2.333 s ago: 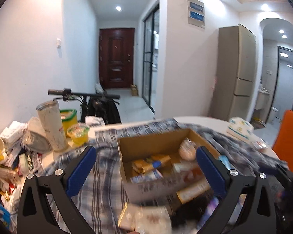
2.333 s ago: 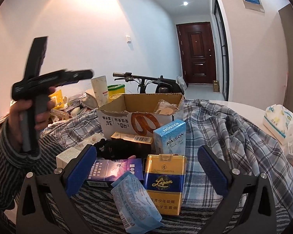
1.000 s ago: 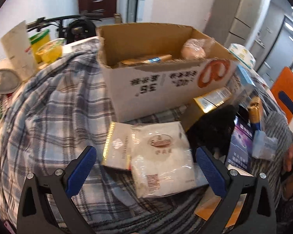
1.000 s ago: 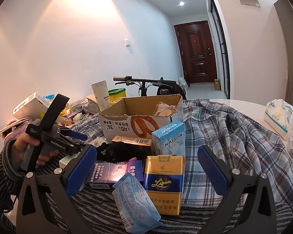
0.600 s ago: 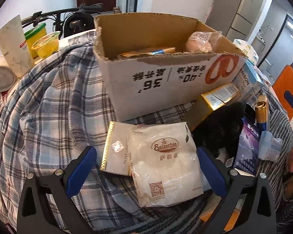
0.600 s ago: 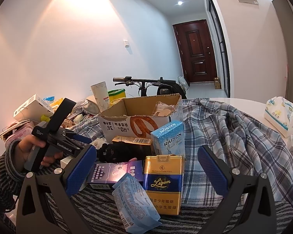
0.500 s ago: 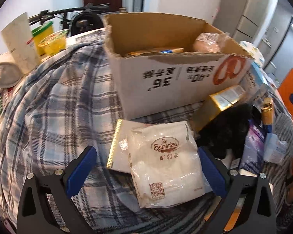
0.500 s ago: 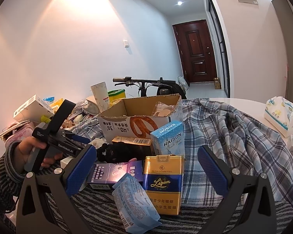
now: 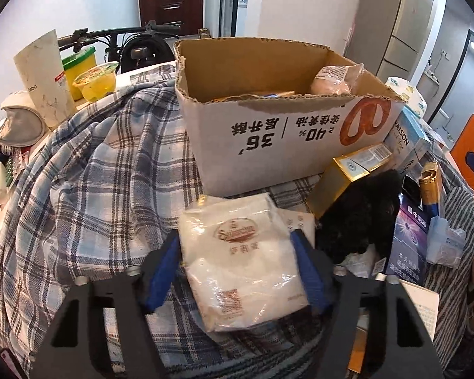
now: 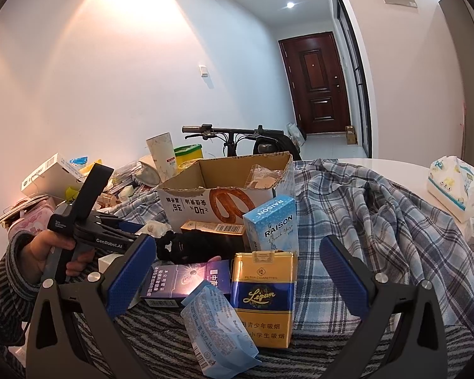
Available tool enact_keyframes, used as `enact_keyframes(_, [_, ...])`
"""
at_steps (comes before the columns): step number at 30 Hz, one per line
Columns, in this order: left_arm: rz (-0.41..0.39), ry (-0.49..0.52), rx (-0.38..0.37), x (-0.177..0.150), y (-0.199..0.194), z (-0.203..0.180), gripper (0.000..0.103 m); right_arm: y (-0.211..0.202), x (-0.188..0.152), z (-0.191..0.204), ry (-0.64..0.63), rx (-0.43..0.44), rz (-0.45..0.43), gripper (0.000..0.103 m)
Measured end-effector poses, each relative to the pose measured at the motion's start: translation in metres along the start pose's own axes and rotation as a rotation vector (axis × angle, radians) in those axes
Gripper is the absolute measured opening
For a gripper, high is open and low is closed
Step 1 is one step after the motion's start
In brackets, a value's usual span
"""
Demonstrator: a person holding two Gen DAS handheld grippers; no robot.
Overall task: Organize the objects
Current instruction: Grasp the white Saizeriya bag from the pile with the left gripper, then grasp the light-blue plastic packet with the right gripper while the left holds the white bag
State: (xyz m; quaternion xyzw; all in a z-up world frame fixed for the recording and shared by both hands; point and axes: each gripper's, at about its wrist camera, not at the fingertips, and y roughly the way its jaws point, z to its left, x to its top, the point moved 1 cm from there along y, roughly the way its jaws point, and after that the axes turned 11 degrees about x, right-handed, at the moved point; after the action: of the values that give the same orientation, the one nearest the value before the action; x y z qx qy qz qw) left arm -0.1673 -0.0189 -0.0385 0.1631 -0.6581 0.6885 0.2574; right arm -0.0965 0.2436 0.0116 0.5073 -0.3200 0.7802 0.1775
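While the left gripper [image 9: 237, 262] closes its jaws on the white packet [image 9: 241, 263] lying on the plaid cloth [image 9: 94, 173] nearest the camera, only the right view shows the right gripper [image 10: 237, 276] spread wide over the yellow carton [image 10: 262, 297]; farther off stands the cardboard box [image 9: 268, 126].

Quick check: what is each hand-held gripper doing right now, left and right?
Left hand-held gripper: closing on the white plastic packet, pads at its sides.
Right hand-held gripper: open, holding nothing.
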Motion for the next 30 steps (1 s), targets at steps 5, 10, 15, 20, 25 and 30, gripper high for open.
enact_keyframes(5, [-0.029, -0.015, -0.015, -0.002, -0.005, 0.002, 0.06, 0.0, 0.0, 0.0, 0.0, 0.0, 0.0, 0.103])
enact_keyframes(10, [-0.079, -0.029, -0.019, -0.004, -0.015, 0.004, 0.06, 0.0, 0.0, -0.001, 0.001, -0.001, 0.0, 0.103])
enact_keyframes(15, [-0.179, -0.078, -0.012, -0.009, -0.03, 0.011, 0.06, 0.0, -0.001, -0.002, 0.008, -0.004, 0.001, 0.103])
enact_keyframes(20, [-0.281, -0.129, -0.009, -0.014, -0.05, 0.02, 0.06, 0.002, -0.001, -0.004, 0.016, -0.014, 0.012, 0.103])
enact_keyframes(25, [-0.32, -0.134, -0.011, -0.014, -0.058, 0.023, 0.06, 0.008, -0.002, -0.005, 0.022, -0.045, 0.038, 0.103])
enact_keyframes(30, [-0.373, -0.107, -0.04, -0.016, -0.068, 0.019, 0.06, 0.009, -0.002, -0.006, 0.031, -0.038, 0.055, 0.103])
